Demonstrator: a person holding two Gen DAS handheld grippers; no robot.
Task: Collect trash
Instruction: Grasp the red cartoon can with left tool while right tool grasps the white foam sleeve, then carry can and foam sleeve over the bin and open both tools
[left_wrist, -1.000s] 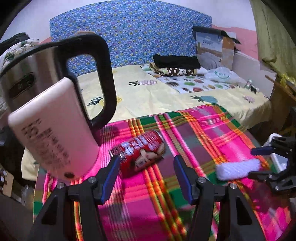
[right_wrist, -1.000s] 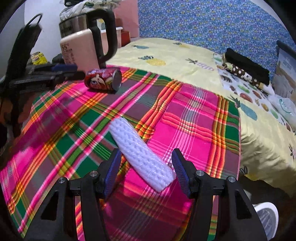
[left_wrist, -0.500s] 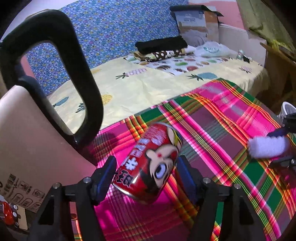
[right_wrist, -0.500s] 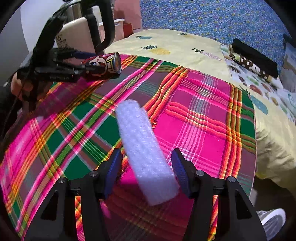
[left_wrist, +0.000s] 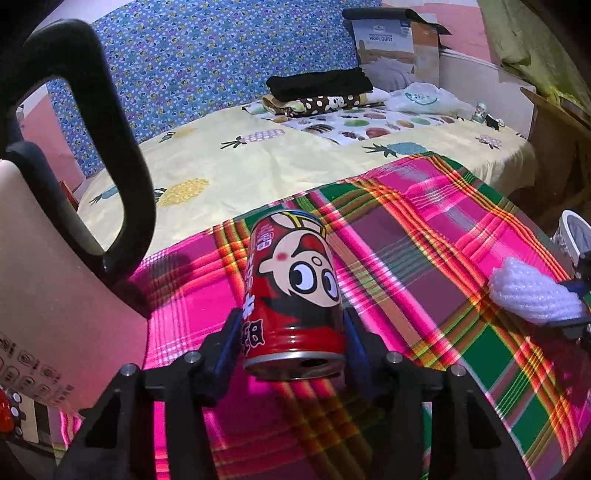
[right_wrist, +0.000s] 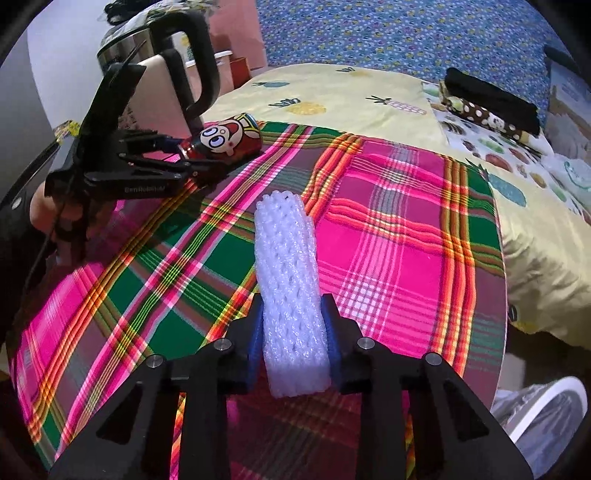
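My left gripper (left_wrist: 290, 332) is shut on a red drink can (left_wrist: 291, 280) with a cartoon face, held just above the plaid tablecloth (left_wrist: 424, 258). The can (right_wrist: 225, 142) and left gripper (right_wrist: 184, 158) also show in the right wrist view at the far left of the table. My right gripper (right_wrist: 293, 332) is shut on a white foam net sleeve (right_wrist: 288, 273), which sticks out forward above the cloth. The sleeve (left_wrist: 532, 291) shows at the right edge of the left wrist view.
An electric kettle (left_wrist: 55, 240) with a black handle stands close on the can's left; it also shows in the right wrist view (right_wrist: 159, 77). Behind the table is a bed (left_wrist: 295, 147) with folded clothes (left_wrist: 321, 88). A white bin (right_wrist: 546, 413) stands below the table's right edge.
Both grippers have closed: the left on the can, which has turned end-on and lifted, the right on the foam sleeve, which now points forward between the fingers.
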